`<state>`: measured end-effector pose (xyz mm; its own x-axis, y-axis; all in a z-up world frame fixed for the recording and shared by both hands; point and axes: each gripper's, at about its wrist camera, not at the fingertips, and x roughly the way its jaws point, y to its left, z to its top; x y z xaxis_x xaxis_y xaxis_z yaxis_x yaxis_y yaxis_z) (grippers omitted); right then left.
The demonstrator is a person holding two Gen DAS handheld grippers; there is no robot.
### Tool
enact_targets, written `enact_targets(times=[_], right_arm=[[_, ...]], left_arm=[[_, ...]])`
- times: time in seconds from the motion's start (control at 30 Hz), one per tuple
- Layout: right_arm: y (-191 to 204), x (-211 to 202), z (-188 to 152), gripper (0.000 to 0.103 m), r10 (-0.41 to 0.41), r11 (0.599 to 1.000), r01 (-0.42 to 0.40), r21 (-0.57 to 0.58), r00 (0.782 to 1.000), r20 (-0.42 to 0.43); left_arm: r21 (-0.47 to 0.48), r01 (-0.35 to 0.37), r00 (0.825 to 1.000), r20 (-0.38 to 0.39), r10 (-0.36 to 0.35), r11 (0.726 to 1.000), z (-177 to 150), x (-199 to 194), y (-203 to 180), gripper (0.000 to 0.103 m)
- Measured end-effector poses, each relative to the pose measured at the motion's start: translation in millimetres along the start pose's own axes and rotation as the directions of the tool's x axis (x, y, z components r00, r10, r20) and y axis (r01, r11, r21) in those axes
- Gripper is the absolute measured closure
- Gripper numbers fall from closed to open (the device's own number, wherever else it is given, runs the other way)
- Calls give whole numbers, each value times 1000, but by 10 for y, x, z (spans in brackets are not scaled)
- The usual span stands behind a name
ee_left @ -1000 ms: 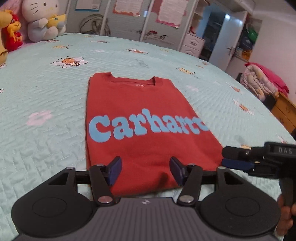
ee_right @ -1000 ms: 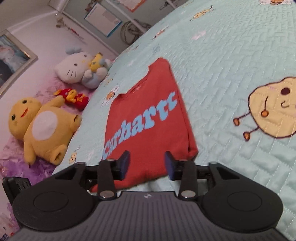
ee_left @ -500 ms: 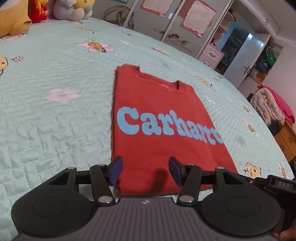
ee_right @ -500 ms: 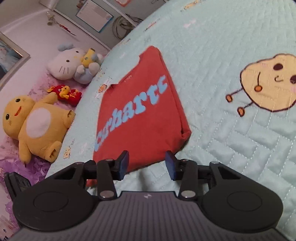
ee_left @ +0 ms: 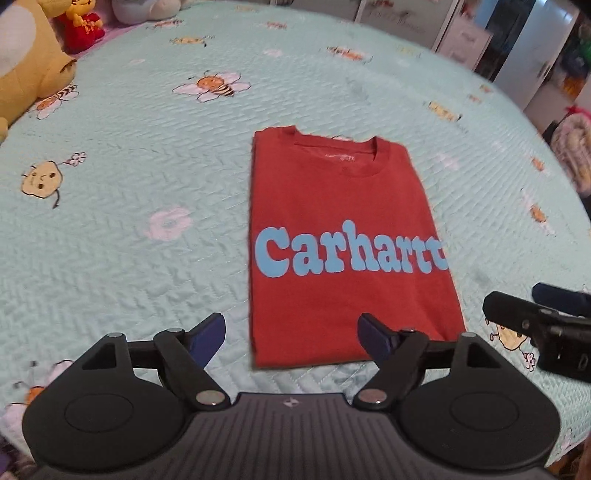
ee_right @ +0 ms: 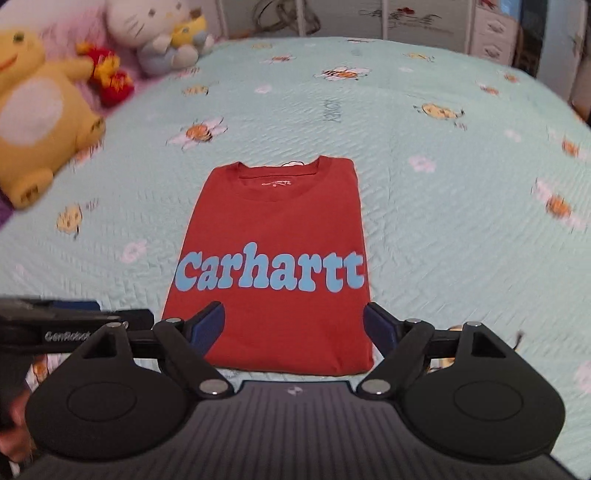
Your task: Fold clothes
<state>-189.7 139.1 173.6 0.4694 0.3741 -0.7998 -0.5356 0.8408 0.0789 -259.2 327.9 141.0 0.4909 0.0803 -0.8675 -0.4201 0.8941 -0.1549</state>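
Observation:
A red T-shirt [ee_left: 343, 229] with light-blue lettering lies folded into a neat rectangle on the mint bedspread, collar at the far end; the right wrist view shows the same T-shirt [ee_right: 280, 236]. My left gripper [ee_left: 291, 334] hovers above its near edge, jaws opening wide, nothing between them. My right gripper [ee_right: 293, 321] also hangs over the near hem, jaws opening, holding nothing. The right gripper [ee_left: 546, 317] shows at the right edge of the left wrist view, and the left gripper [ee_right: 81, 317] shows at the left of the right wrist view.
The mint quilted bedspread [ee_left: 147, 184] with bee and flower prints spreads all around. Plush toys sit at the far left: a yellow one [ee_right: 33, 118], a red one [ee_right: 107, 77], a white cat [ee_right: 159, 33]. Cabinets and a doorway [ee_left: 517, 44] stand beyond the bed.
Both grippers rose away from the shirt's near edge and their jaws widened. The right wrist view rolled upright and now faces the shirt squarely. The shirt itself stayed flat.

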Motion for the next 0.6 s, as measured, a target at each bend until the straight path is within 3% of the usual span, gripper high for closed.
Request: enact_targets(times=[0.17,0.3,0.6], right_arm=[[170,45,155,21,-23,999,17,-51,992,-121],[280,78,174,21,-34,996,23,-87,991,-130],[270,254,299,21,-45,995,31,-91,987,-152]], left_arm=[[-1,-32,997,-64,32,999,96,-8,8,18],[38,-101,989,-101,104,994,178,87,-6,17],[27,-96,985,-142,99,995,291,227,-52,17]])
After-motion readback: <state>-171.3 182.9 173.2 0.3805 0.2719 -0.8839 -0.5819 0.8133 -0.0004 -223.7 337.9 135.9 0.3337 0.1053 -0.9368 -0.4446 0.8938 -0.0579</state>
